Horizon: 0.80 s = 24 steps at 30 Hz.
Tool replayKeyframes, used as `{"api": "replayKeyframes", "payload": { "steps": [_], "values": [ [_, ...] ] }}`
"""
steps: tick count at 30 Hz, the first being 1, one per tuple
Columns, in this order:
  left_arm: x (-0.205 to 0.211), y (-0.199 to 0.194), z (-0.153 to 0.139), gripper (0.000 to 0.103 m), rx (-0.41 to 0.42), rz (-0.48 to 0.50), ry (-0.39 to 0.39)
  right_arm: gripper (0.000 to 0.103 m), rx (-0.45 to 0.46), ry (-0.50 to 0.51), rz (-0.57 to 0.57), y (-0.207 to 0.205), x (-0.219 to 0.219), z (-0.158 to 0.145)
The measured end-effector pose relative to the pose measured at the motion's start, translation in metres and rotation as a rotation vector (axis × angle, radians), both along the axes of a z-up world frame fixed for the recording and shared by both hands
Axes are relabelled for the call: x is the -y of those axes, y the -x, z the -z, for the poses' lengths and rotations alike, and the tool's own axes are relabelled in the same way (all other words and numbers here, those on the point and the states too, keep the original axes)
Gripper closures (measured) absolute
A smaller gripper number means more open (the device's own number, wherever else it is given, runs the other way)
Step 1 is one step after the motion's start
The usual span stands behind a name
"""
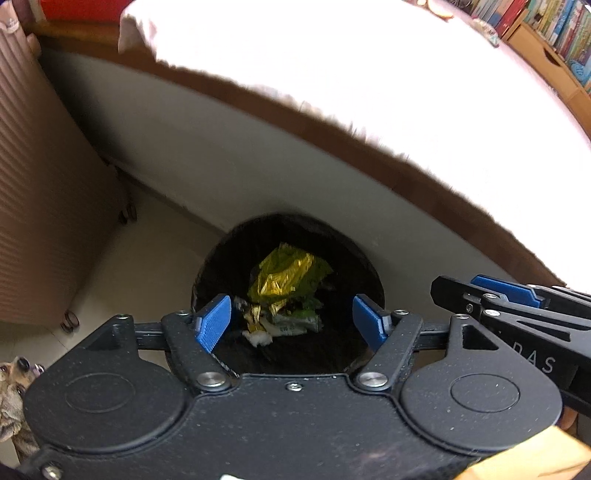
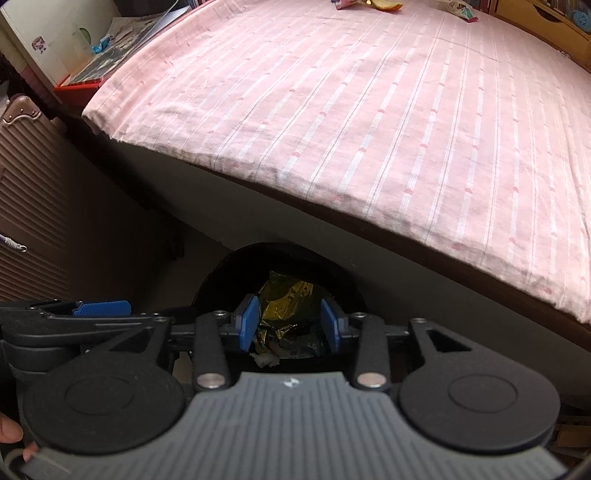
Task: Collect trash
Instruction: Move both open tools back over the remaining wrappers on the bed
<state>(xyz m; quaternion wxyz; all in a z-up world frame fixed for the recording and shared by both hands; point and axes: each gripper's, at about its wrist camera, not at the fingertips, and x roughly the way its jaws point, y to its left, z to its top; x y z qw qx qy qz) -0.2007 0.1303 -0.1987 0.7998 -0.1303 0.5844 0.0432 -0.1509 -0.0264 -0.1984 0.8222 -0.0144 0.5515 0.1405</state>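
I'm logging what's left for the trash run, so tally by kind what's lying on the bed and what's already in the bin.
Snack packets on the bed: 2, one and another
Peel on the bed: 1
Yellow-gold wrapper in the bin: 1
White crumpled scrap in the bin: 1
Green-and-silver wrapper in the bin: 1
Total: 6
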Motion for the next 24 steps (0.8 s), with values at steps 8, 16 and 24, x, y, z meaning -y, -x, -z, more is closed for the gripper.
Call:
{"api": "replayKeyframes", "payload": {
  "steps": [8, 16, 24],
  "values": [
    [0.004, -0.027, -0.059, 0.021, 0.198, 0.022, -0.028, 0.03, 0.162, -0.031, 0.02, -0.023, 0.018, -0.056],
    [0.025, -0.098, -0.113, 0.016, 0.364, 0.017, -0.041, 0.025, 0.332, -0.037, 0.043, -0.087, 0.05, -0.109],
    [0.064, -0.218, -0.149, 0.015, 0.445, 0.029, -0.071, 0.024, 0.426, -0.038, 0.18, -0.187, 0.115, -0.141]
  ]
}}
